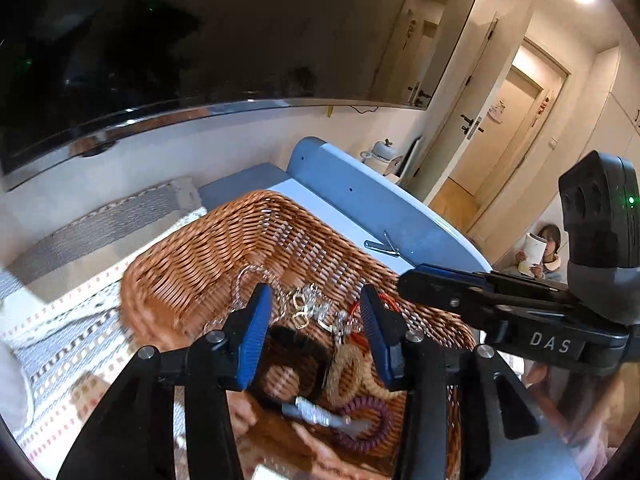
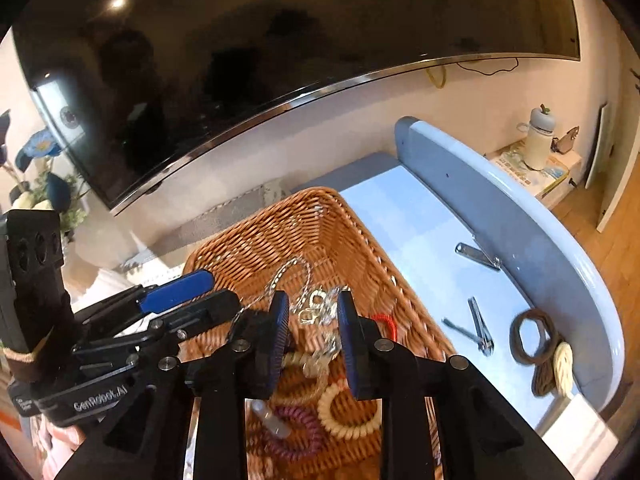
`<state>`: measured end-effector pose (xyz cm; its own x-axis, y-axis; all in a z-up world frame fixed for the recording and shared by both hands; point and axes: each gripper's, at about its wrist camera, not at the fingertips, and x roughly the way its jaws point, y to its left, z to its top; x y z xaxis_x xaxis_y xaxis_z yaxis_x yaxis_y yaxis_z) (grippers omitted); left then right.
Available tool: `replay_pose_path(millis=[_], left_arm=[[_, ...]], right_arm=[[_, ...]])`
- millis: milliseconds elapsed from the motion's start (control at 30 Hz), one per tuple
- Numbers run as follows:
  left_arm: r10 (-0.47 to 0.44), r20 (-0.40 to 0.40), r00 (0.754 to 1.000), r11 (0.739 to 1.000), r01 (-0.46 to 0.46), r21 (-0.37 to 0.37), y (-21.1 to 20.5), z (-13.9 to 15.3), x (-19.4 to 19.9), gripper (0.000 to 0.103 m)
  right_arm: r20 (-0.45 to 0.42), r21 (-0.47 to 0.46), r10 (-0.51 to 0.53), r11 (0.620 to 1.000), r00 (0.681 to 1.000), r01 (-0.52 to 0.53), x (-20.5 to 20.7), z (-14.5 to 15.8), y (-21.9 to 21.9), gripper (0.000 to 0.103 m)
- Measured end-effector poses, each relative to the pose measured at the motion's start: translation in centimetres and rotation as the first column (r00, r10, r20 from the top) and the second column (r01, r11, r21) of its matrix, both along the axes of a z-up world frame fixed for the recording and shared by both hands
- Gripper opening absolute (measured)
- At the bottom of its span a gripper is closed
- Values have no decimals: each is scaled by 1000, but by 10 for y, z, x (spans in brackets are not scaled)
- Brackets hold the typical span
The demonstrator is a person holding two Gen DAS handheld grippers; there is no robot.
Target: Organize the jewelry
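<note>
A brown wicker basket [image 1: 192, 264] [image 2: 256, 240] holds a tangle of silver chains [image 1: 308, 304] [image 2: 316, 304], a red coil band [image 2: 386, 326], a purple coil band [image 1: 370, 426] [image 2: 298, 432], a cream coil band [image 2: 348, 412] and a silver clip [image 1: 316, 412]. My left gripper [image 1: 316, 332] is open above the basket's contents. My right gripper [image 2: 314, 338] is open too, hovering over the chains beside the left one [image 2: 176, 296]. Neither holds anything.
The basket sits partly on a light blue table [image 2: 420, 232] with a raised rim. On the table lie nail clippers [image 2: 478, 254] [image 2: 478, 326], brown hair ties [image 2: 532, 336] and a cream clip [image 2: 564, 364]. A big TV screen [image 2: 240, 40] hangs behind. A seated person [image 1: 544, 248] is at right.
</note>
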<state>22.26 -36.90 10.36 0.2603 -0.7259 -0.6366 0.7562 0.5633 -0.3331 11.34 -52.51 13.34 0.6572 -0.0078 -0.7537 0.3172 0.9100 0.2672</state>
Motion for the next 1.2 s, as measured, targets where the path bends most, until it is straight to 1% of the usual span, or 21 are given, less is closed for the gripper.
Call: replay_pose_path(millis=[67, 133, 200, 233, 367, 433, 467, 500, 533, 567, 600, 633, 667, 733, 833, 967, 1067, 1100, 1200], left_arm=[[8, 1, 1000, 1000, -8, -7, 10, 5, -6, 46], [27, 17, 999, 999, -27, -23, 24, 13, -17, 46], [44, 63, 997, 999, -42, -31, 37, 23, -34, 46], [46, 74, 996, 999, -44, -31, 42, 27, -41, 46], [59, 80, 995, 997, -55, -47, 61, 39, -66, 46], [83, 94, 992, 996, -79, -47, 75, 45, -83, 46], [108, 115, 987, 994, -106, -27, 83, 48, -95, 46], [124, 134, 983, 992, -123, -15, 88, 50, -103, 46], [146, 159, 976, 989, -148, 1, 96, 50, -115, 46], [167, 181, 969, 985, -173, 17, 103, 50, -125, 47], [191, 200, 961, 979, -201, 35, 110, 49, -135, 49], [212, 216, 953, 973, -227, 47, 116, 47, -144, 55], [242, 237, 941, 964, -261, 52, 126, 45, -155, 64], [289, 277, 916, 949, -312, 43, 141, 40, -174, 71], [315, 326, 891, 937, -347, 43, 158, 34, -200, 72], [304, 355, 884, 937, -345, 55, 167, 25, -221, 75], [316, 399, 861, 924, -374, 75, 167, 16, -233, 76], [323, 413, 851, 919, -387, 79, 167, 12, -236, 76], [346, 407, 845, 915, -400, 52, 172, 4, -235, 76]], right_arm=[[2, 18, -2, 1000, 1000, 2, -10, 3, 1, 26], [-4, 14, -10, 1000, 1000, 11, -20, 5, 4, 26], [-12, 1, -24, 1000, 1000, 24, -32, 9, 8, 26], [-13, 1, -24, 1000, 1000, 24, -40, 12, 11, 26], [2, -18, -27, 999, 1000, 27, -70, 25, 26, 28], [21, -33, -25, 999, 999, 26, -86, 30, 36, 28], [29, -35, -17, 999, 999, 18, -94, 32, 44, 29], [36, -26, -3, 1000, 999, 4, -102, 32, 50, 33], [44, -12, 14, 1000, 999, -13, -111, 30, 56, 40], [51, -4, 26, 1000, 998, -26, -120, 28, 64, 45], [59, -5, 34, 999, 998, -34, -128, 25, 71, 53], [75, -20, 35, 999, 997, -33, -140, 22, 80, 55], [86, -39, 35, 999, 996, -32, -147, 20, 87, 55], [99, -117, 41, 993, 994, -29, -166, 15, 108, 55], [101, -218, -6, 976, 995, 28, -189, 7, 131, 57], [96, -277, -48, 958, 994, 73, -207, -5, 150, 58], [93, -339, -66, 936, 993, 94, -213, -11, 164, 58], [93, -353, -75, 930, 993, 103, -215, -12, 167, 59], [97, -340, -92, 933, 991, 120, -219, -19, 171, 60]])
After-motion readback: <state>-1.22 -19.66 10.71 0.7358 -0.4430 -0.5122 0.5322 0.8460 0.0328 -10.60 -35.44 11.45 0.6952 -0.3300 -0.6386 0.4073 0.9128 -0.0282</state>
